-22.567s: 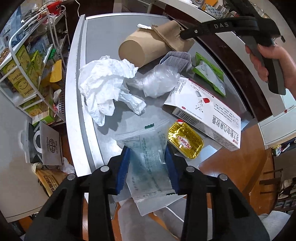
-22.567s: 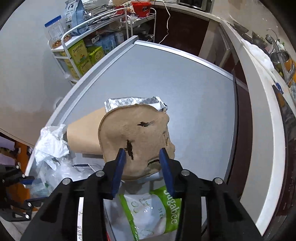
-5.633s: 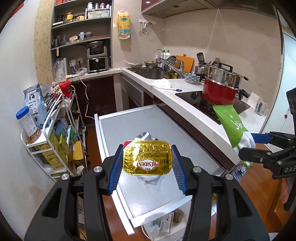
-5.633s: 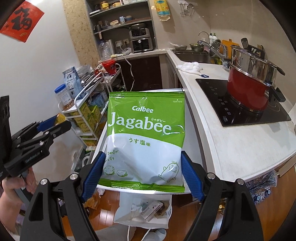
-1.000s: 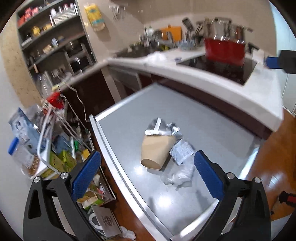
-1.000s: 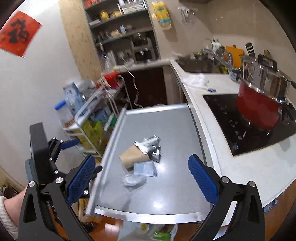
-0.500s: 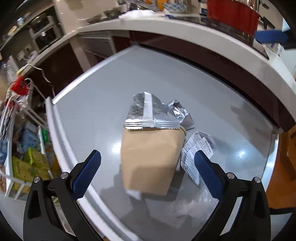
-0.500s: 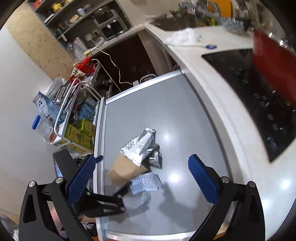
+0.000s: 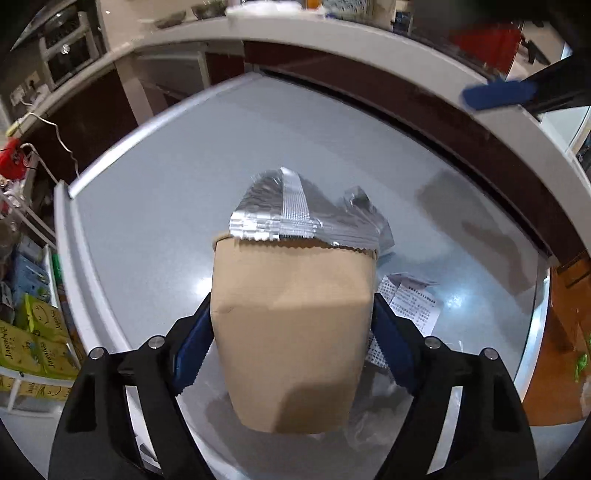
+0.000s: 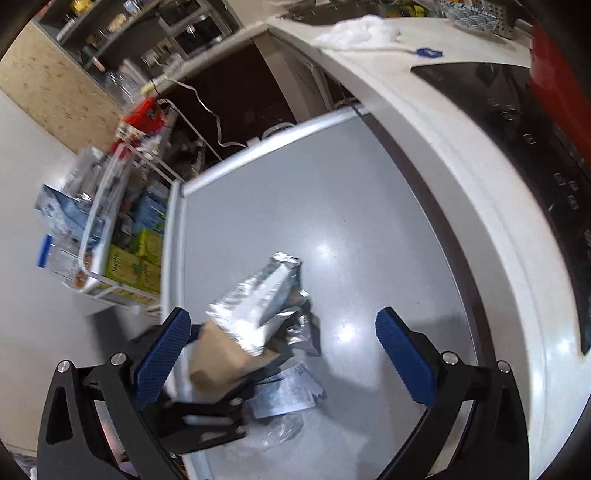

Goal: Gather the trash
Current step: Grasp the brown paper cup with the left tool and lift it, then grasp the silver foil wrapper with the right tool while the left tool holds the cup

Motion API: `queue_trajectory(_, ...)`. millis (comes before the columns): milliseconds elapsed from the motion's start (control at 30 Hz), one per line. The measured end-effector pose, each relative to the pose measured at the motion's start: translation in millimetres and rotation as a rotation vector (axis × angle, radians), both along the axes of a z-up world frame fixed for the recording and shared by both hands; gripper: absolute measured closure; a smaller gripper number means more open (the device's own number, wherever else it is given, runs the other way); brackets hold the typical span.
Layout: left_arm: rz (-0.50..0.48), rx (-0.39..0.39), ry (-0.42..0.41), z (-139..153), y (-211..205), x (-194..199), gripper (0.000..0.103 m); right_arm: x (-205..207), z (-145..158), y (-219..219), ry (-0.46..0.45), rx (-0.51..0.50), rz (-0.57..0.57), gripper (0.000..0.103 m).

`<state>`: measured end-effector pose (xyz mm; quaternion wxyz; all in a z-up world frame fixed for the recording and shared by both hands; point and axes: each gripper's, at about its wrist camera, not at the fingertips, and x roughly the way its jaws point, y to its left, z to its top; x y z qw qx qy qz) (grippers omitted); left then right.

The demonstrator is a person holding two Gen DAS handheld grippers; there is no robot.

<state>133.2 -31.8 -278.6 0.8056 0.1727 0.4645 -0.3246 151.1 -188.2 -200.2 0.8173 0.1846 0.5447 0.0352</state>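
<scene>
A brown paper cup (image 9: 291, 332) lies on its side on the grey table (image 9: 166, 184). A silver foil bag (image 9: 295, 221) sticks out of its far end. My left gripper (image 9: 291, 339) has the cup between its blue pads; the jaws are closing and both pads touch the cup's sides. In the right wrist view, the same cup (image 10: 221, 358) and foil bag (image 10: 258, 295) lie low between the fingers of my right gripper (image 10: 282, 317), which is wide open above them and holds nothing. A printed sachet (image 10: 284, 391) and clear plastic wrap (image 10: 273, 432) lie beside the cup.
A wire rack (image 10: 129, 258) with green boxes stands left of the table. A white counter (image 10: 480, 184) with a black cooktop runs along the right, with a white cloth (image 10: 354, 29) at its far end. Brown floor (image 9: 554, 369) shows past the table's near corner.
My left gripper's jaws have come in from wide open onto the sides of the brown cup. The right gripper has dropped closer to the table over the foil bag.
</scene>
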Motion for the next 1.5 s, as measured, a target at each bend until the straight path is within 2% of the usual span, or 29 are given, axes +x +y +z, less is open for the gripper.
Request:
queue_trajectory(133, 0.051, -0.041, -0.017, 12, 19, -8, 0.022, 24, -29, 15, 0.092, -0.007, -0.035, 0.004)
queue_trajectory(267, 0.060, -0.037, 0.017, 9, 27, -18, 0.022, 40, -60, 30, 0.202, 0.090, -0.066, 0.004)
queue_trajectory(367, 0.046, -0.047, 0.031, 14, 30, -28, 0.022, 37, -66, 34, 0.229, 0.128, -0.081, 0.004)
queue_trajectory(467, 0.037, -0.123, 0.116, 22, 36, -30, 0.022, 34, -63, 39, 0.234, 0.113, -0.064, 0.004)
queue_trajectory(533, 0.033, -0.148, 0.143, 26, 31, -22, 0.022, 33, -59, 38, 0.225, 0.114, -0.060, 0.004)
queue_trajectory(767, -0.023, -0.201, 0.120, 44, 1, -25, 0.022, 9, -33, -6, 0.149, 0.091, -0.150, 0.004)
queue_trajectory(900, 0.040, -0.253, 0.122, 50, 4, -3, 0.022, -12, -8, -37, 0.082, 0.038, -0.202, 0.006)
queue_trajectory(967, 0.083, -0.257, 0.116, 51, 12, 6, 0.022, -18, -3, -39, 0.072, 0.046, -0.180, 0.006)
queue_trajectory(1133, 0.158, -0.269, 0.106, 51, 33, 9, 0.022, -28, -3, -13, 0.068, -0.042, -0.021, 0.006)
queue_trajectory(1200, 0.180, -0.274, 0.105, 52, 41, 2, 0.022, -28, -7, 3, 0.056, -0.152, 0.065, 0.006)
queue_trajectory(1300, 0.213, -0.287, 0.108, 52, 58, -2, 0.022, -21, -17, 41, 0.017, -0.412, 0.273, 0.006)
queue_trajectory(1333, 0.223, -0.290, 0.110, 50, 64, -6, 0.022, -17, -19, 50, 0.014, -0.466, 0.324, 0.006)
queue_trajectory(1500, 0.262, -0.307, 0.116, 47, 82, -19, 0.022, -11, -39, 85, 0.007, -0.632, 0.630, 0.006)
